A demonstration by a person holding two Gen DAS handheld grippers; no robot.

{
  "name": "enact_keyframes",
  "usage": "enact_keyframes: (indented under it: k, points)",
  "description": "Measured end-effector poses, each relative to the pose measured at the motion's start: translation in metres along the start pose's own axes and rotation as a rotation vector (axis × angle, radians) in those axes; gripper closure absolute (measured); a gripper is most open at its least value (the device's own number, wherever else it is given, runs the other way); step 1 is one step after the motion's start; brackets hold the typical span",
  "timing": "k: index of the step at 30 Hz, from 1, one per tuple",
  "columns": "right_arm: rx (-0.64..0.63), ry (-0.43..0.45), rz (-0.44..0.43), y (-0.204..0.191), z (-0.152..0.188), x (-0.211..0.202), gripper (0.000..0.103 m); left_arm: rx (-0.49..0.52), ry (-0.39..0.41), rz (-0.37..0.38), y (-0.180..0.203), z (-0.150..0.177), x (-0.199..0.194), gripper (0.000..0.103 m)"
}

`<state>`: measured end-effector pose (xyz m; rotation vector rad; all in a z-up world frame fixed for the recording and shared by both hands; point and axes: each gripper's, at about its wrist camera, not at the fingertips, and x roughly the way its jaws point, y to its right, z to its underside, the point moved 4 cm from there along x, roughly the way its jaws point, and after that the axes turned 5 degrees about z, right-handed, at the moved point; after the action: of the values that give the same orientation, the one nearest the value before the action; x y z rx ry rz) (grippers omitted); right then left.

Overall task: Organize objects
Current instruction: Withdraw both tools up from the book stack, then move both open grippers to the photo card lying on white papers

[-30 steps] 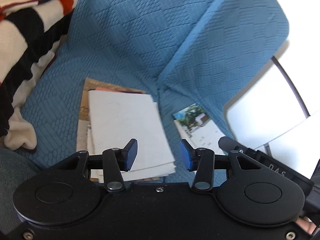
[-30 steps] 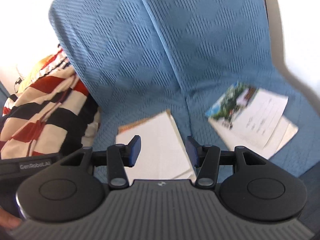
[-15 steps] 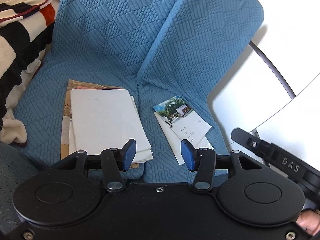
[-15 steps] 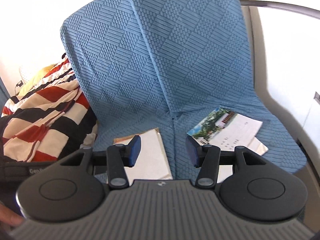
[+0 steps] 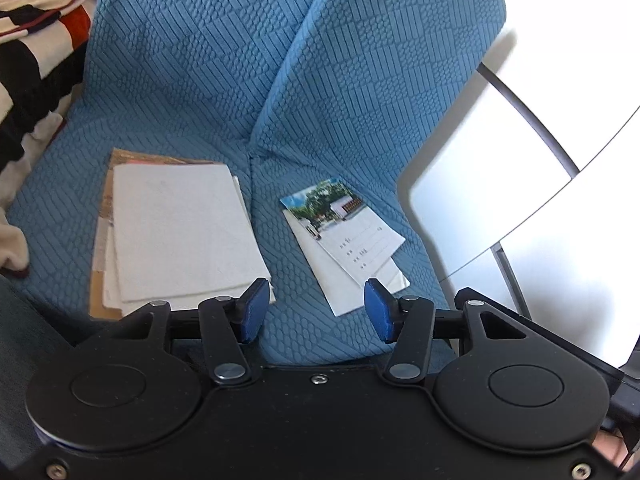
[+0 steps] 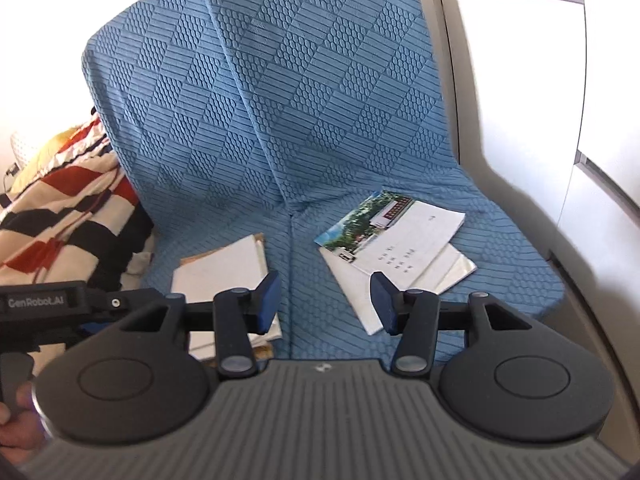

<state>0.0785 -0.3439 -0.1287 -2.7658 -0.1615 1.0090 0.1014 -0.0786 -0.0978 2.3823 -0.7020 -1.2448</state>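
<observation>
A stack of white papers on brown envelopes [image 5: 176,232] lies on the left seat of a blue quilted sofa [image 5: 224,80]. A photo-fronted booklet with loose white sheets [image 5: 344,236] lies on the right seat. My left gripper [image 5: 314,312] is open and empty, above the seat's front edge between the two piles. In the right wrist view the stack [image 6: 224,276] and the booklet [image 6: 396,244] show again, and my right gripper [image 6: 326,300] is open and empty, held in front of them.
A striped red, black and cream blanket [image 5: 28,44] lies at the sofa's left end, also in the right wrist view [image 6: 64,216]. White cabinet panels [image 5: 532,152] stand right of the sofa. The left gripper's body [image 6: 44,304] shows at the right wrist view's left.
Both grippers have pulled back from the sofa, so both piles look smaller and more of the backrest shows. The papers have not moved. Both jaws stay open.
</observation>
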Motion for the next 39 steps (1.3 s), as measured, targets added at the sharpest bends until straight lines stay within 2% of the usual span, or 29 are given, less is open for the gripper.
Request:
enact_keyframes:
  k: [5,9,12,14,16,17,18,20,22,27,39]
  points:
    - [-0.008,-0.003,0.003,0.009,0.001,0.001,0.051,0.001,-0.012,0.007,0.011,0.006,0.013,0.053]
    - [0.007,-0.005,-0.004,0.018,0.002,0.006,0.044,0.009,-0.024,0.001,0.016,0.008,0.021,0.053]
    - [0.007,-0.005,0.003,0.025,0.002,0.008,0.043,0.015,-0.032,-0.008,0.021,0.010,0.027,0.053]
    - [0.016,-0.005,0.003,0.030,0.002,0.009,0.039,0.019,-0.037,-0.008,0.024,0.010,0.030,0.052]
    - [0.029,-0.001,0.004,0.037,0.002,0.009,0.022,0.025,-0.042,-0.011,0.026,0.010,0.035,0.049]
    - [0.035,0.001,0.008,0.040,0.003,0.009,0.020,0.026,-0.043,-0.012,0.028,0.011,0.037,0.045]
    - [0.039,-0.002,0.012,0.044,0.003,0.010,0.020,0.026,-0.045,-0.010,0.029,0.011,0.039,0.043]
    - [0.051,-0.011,0.015,0.051,0.004,0.012,0.020,0.024,-0.052,0.009,0.032,0.011,0.044,0.029]
    - [0.063,-0.022,0.026,0.058,0.005,0.016,0.020,0.024,-0.047,0.003,0.033,0.010,0.047,0.019]
    - [0.092,-0.037,0.043,0.074,0.011,0.028,0.020,0.036,-0.040,-0.004,0.036,0.008,0.059,0.015]
    - [0.174,-0.006,0.056,0.096,0.011,0.066,0.021,-0.099,-0.057,0.060,0.019,-0.001,0.101,0.018]
